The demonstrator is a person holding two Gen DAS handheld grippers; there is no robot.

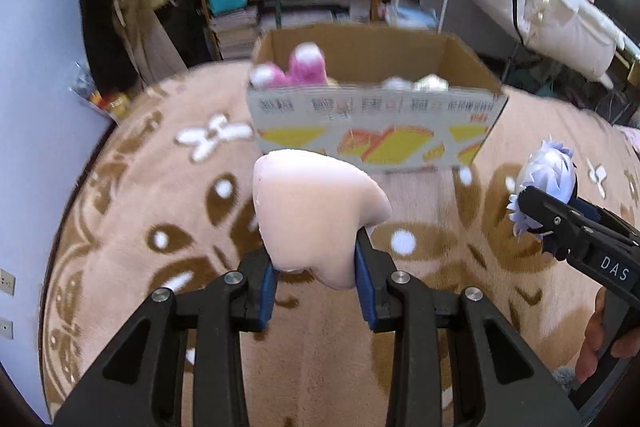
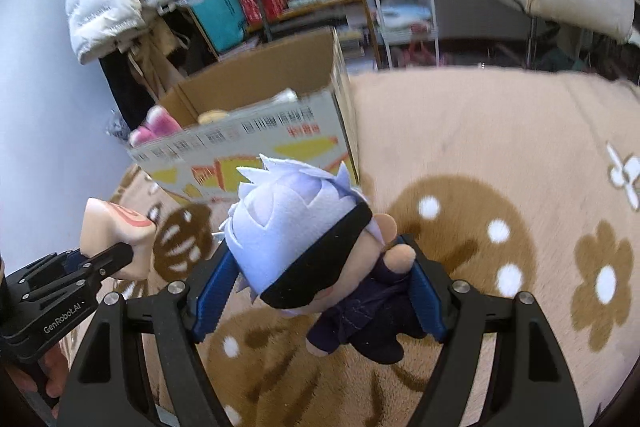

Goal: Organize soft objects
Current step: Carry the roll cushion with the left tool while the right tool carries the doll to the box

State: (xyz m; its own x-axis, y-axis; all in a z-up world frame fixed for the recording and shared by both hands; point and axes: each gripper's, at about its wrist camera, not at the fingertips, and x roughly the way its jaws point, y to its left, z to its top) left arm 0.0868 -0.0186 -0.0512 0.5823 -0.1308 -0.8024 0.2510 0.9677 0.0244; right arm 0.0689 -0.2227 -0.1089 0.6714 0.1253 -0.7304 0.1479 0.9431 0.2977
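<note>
- The left gripper (image 1: pixel 316 291), at the bottom centre of the left wrist view, is clamped on a pale pink plush (image 1: pixel 316 215); the blue pads press its lower part from both sides, so the soft body stands up above them and does not hang loose
- The right gripper (image 2: pixel 320 291), at the bottom centre of the right wrist view, is closed around a small doll with white spiky hair (image 2: pixel 296 223), a black band over the eyes and dark clothes; it lies tilted between the pads, head toward the upper left
- Both toys are held above the beige blanket (image 1: pixel 160 207) with brown flower pattern, not resting on it, and well apart from each other
- The cardboard box (image 1: pixel 372 131) stands on the blanket, in the middle of both views, beyond the toys; its top is open, which I think is for dropping things in from above
- Inside it a pink and white plush (image 1: pixel 296 69) already shows over the rim, so I judge the box is the collecting place and these two toys are the next to go in, not yet over it
</note>
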